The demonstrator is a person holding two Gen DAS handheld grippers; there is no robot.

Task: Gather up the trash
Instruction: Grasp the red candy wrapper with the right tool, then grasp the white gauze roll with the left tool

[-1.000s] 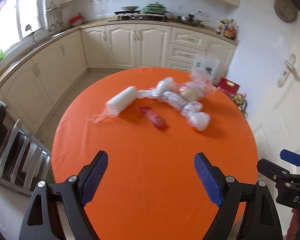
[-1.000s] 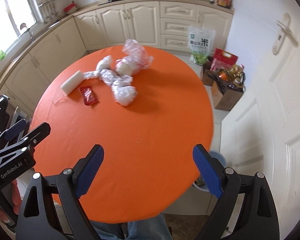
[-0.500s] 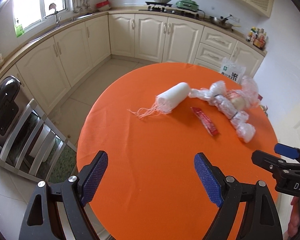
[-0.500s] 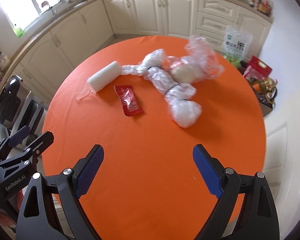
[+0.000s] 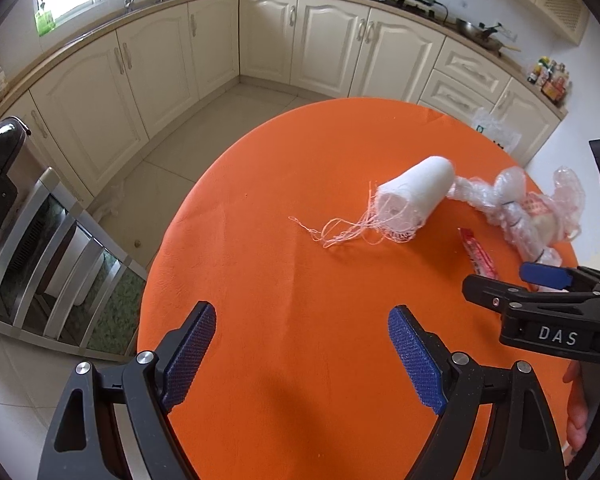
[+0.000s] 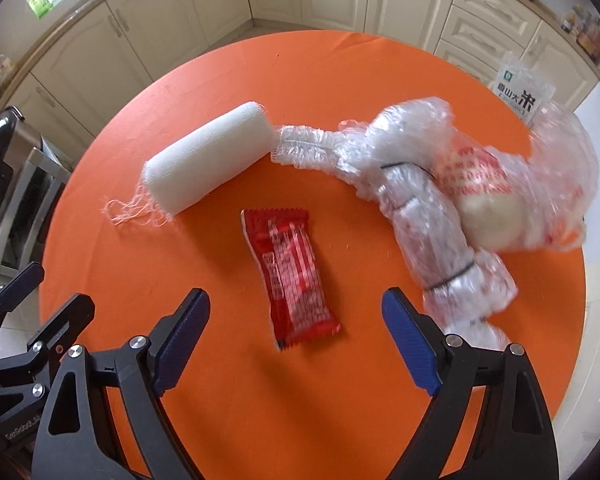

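Fingers of the right gripper (image 6: 296, 312) stand spread, straddling the flat red foil snack wrapper (image 6: 294, 268) on the round orange table (image 6: 340, 64). Lower squarely, pinch across its narrow width. Left gripper (image 5: 302, 344) waits spread, empty.

Both wrist views look down, near; share orange table (image 5: 260, 280).

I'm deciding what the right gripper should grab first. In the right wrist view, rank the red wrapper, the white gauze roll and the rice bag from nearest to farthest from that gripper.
From the right gripper, open over the orange table:
1. Red wrapper, straight ahead between the fingers, lying flat.
2. White gauze roll, farther and to the left, frayed threads at its near end.
3. Rice bag, beyond the table's far right edge.
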